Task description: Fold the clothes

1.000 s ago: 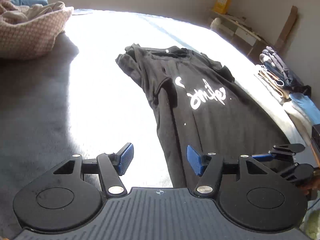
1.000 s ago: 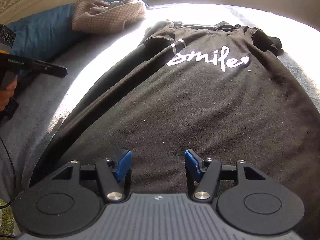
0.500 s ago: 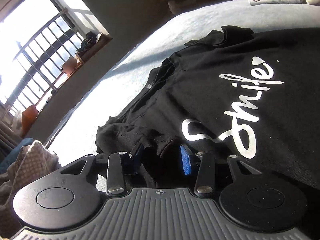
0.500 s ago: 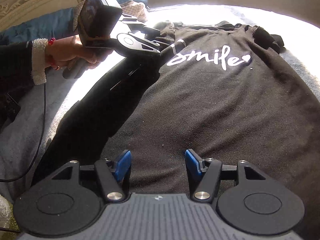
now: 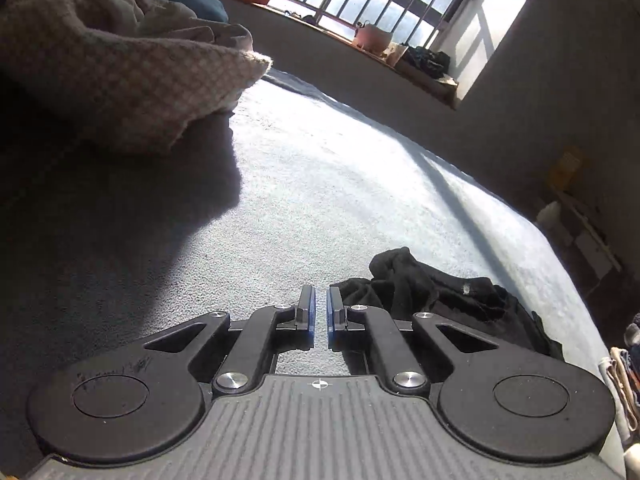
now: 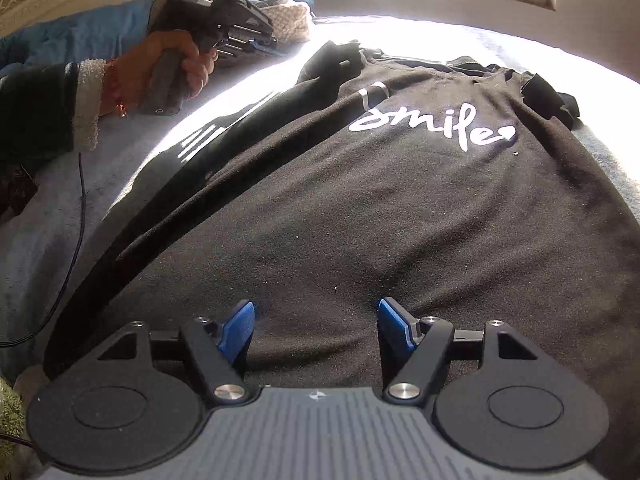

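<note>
A black T-shirt (image 6: 400, 200) with white "smile" lettering lies flat on the grey bed, collar at the far end. Its left side is folded inward along a long ridge. My right gripper (image 6: 316, 320) is open and empty, low over the shirt's hem. My left gripper (image 5: 319, 304) has its blue pads nearly together with nothing between them. It points away over the bed, with the shirt's bunched left sleeve (image 5: 420, 292) just to its right. The left gripper also shows in the right wrist view (image 6: 256, 46), held in a hand left of the sleeve.
A beige checked blanket (image 5: 120, 68) is heaped at the far left of the bed, over a blue pillow (image 6: 80, 36). A window sill with a pot (image 5: 372, 36) runs behind the bed. Folded clothes (image 5: 624, 376) sit at the right edge. A black cable (image 6: 76, 216) trails at left.
My left gripper left the shirt's sleeve, closed its jaws and turned away toward the window and blanket. My right gripper has stayed open over the hem.
</note>
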Available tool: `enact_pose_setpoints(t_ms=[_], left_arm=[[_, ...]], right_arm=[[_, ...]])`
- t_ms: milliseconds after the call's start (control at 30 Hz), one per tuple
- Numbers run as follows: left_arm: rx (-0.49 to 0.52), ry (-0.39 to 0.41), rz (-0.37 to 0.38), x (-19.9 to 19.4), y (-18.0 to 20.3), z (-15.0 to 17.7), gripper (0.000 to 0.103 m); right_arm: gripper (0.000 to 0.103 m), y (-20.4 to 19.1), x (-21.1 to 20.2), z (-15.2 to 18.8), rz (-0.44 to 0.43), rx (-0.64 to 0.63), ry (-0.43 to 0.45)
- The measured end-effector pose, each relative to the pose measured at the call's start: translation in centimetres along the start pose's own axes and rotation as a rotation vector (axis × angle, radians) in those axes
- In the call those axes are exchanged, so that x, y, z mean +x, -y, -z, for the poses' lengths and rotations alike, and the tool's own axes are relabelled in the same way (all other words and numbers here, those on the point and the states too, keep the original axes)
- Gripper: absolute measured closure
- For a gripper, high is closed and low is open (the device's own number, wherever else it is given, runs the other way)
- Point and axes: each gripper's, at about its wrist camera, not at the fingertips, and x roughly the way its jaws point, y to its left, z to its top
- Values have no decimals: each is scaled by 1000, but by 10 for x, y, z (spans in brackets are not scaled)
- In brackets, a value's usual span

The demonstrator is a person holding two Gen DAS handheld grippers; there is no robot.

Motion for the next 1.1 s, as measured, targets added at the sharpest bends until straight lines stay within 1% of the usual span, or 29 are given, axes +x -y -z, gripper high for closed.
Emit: enact_pose_setpoints(t_ms=[67, 100, 133, 167, 200, 233, 267, 333, 367, 433, 500, 533, 567, 600, 633, 700, 800, 900, 1000, 1100], left_arm=[[-9, -4, 5, -6, -9, -3, 98], [9, -10, 20, -9, -7, -1, 98], [45, -14, 40, -11, -2, 0, 95], [103, -16, 64, -13, 8, 4, 83], [164, -16, 86, -13, 20, 9, 73], [226, -12, 104, -13, 33, 14, 55], [288, -2, 113, -11, 46, 20, 42], [375, -3, 96, -1, 72, 28, 37], [398, -12, 81, 6, 82, 30, 37], [406, -33, 37, 25, 95, 29, 38], [408, -45, -14, 47, 106, 26, 42], [414, -59, -26, 54, 109, 25, 57], [424, -75, -39, 60, 110, 24, 74], [428, -89, -53, 64, 111, 24, 82], [415, -95, -67, 66, 109, 23, 99], [318, -87, -57, 60, 95, 17, 100], [181, -46, -33, 42, 69, 3, 100], [51, -16, -48, 23, 36, -13, 101], [-15, 23, -100, 11, 4, -31, 101], [-52, 53, -139, 7, -21, -46, 101]], right_arm=[[28, -1, 1, 0, 0, -3, -1], [27, -2, 1, 0, 0, -6, -1], [26, -3, 1, 0, 1, -8, -2], [25, -4, 2, 0, 2, -11, -2], [24, -5, 2, 0, 3, -14, -3], [23, -6, 2, 0, 5, -16, -4], [23, -7, 2, -1, 7, -18, -5], [23, -8, 2, -1, 11, -19, -6], [23, -8, 1, -1, 13, -19, -7], [23, -8, 1, -1, 14, -18, -7], [23, -8, 2, -1, 17, -18, -7], [23, -9, 2, -1, 18, -19, -7], [23, -9, 2, -1, 19, -19, -7], [23, -8, 1, -1, 19, -18, -7], [23, -8, 1, -1, 18, -16, -7], [23, -8, 1, -1, 16, -14, -6], [23, -6, 1, 0, 12, -12, -3], [21, -5, 1, 0, 8, -12, -1], [19, -7, 2, 0, 10, -15, -3], [19, -8, 2, 0, 13, -20, -6]])
